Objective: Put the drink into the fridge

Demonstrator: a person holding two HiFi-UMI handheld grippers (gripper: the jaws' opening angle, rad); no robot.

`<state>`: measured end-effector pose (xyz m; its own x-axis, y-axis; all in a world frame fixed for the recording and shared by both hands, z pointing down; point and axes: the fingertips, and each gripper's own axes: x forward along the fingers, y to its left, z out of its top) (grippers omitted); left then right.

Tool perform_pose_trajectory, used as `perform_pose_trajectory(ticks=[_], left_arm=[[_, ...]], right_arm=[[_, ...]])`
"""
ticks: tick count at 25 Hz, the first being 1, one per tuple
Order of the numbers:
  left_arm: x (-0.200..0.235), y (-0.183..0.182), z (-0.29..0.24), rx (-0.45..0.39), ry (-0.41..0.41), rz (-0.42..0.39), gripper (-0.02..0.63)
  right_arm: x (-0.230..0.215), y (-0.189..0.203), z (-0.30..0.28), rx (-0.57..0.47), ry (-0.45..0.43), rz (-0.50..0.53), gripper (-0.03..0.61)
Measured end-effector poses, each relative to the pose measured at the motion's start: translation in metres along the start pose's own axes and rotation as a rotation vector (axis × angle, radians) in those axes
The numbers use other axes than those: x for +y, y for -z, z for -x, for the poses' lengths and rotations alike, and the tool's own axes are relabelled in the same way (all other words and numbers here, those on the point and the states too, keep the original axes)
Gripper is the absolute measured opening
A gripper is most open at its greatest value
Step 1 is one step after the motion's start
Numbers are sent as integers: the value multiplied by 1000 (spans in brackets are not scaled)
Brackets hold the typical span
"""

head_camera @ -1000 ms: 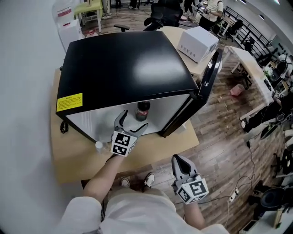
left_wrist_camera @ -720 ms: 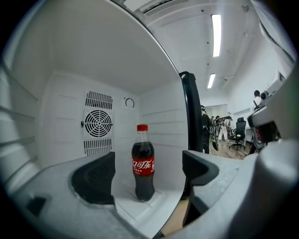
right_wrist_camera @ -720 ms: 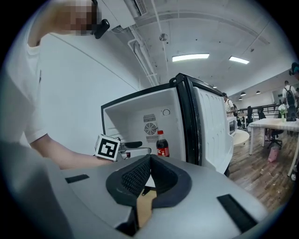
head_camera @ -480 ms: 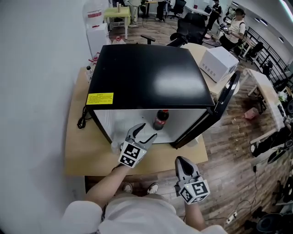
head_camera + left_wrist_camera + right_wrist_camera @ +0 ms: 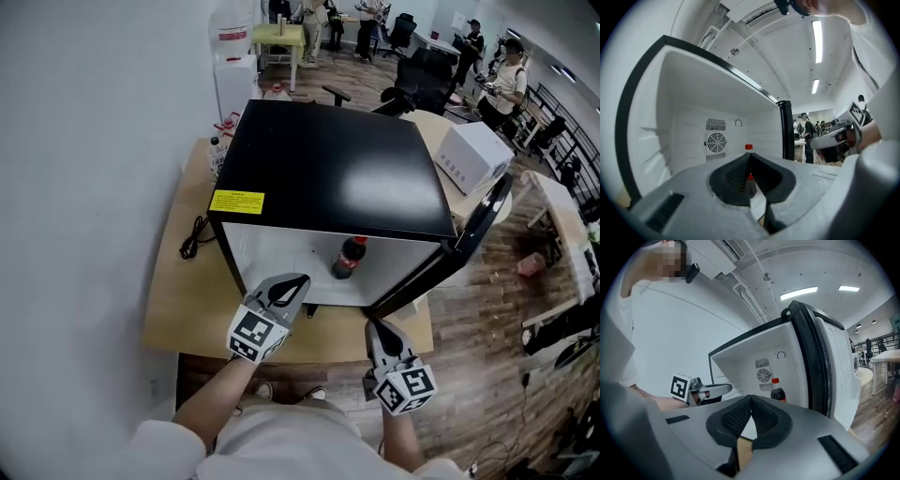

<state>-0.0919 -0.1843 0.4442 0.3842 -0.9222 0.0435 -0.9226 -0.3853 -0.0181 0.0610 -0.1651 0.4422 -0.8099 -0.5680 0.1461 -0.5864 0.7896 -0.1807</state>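
Hazards, left to right, are judged as follows. Left gripper [image 5: 289, 283] hangs above the table [image 5: 178, 300], just in front of the fridge [image 5: 328, 169] opening. A careless swing back inward could strike the bottle [image 5: 349, 258] and tip it. The bottle stands upright on the fridge floor, right of centre, apart from both grippers. How deep it stands cannot be fixed from these views. If it stands near the front lip, the door [image 5: 480, 223] could catch it on closing. The door stands wide open at the right (cold is lost until it is shut). A hard push on it could rock the fridge and topple the bottle. Right gripper [image 5: 376, 328] is near the door's lower front corner, and a glancing contact there could slip off the edge.

Jaw state:
- Left gripper: jaws have just been closing and now meet tip to tip. Nothing is between them; the bottle's red cap shows beyond the tips.
- Right gripper: jaws are together and hold nothing. The bottle and the door edge lie ahead, untouched.
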Motion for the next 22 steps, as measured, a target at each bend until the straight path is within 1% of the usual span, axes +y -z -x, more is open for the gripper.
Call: perform_pose_trajectory(ticks=[4,8,16,22], left_arm=[[10,-19,27,-29,-31,24,15],[22,-35,56,-51,-82,7,15],[41,-59,105,-105,-179,-12,15],[43,-50,142,-130,-279,28,15]], right_arm=[[0,-10,-5,-16,-17,17,1],[-3,-18,-2,-37,-9,24,1],[-22,-24,17,-65,74,21,1],[-33,-30,35,-83,134,34,2]])
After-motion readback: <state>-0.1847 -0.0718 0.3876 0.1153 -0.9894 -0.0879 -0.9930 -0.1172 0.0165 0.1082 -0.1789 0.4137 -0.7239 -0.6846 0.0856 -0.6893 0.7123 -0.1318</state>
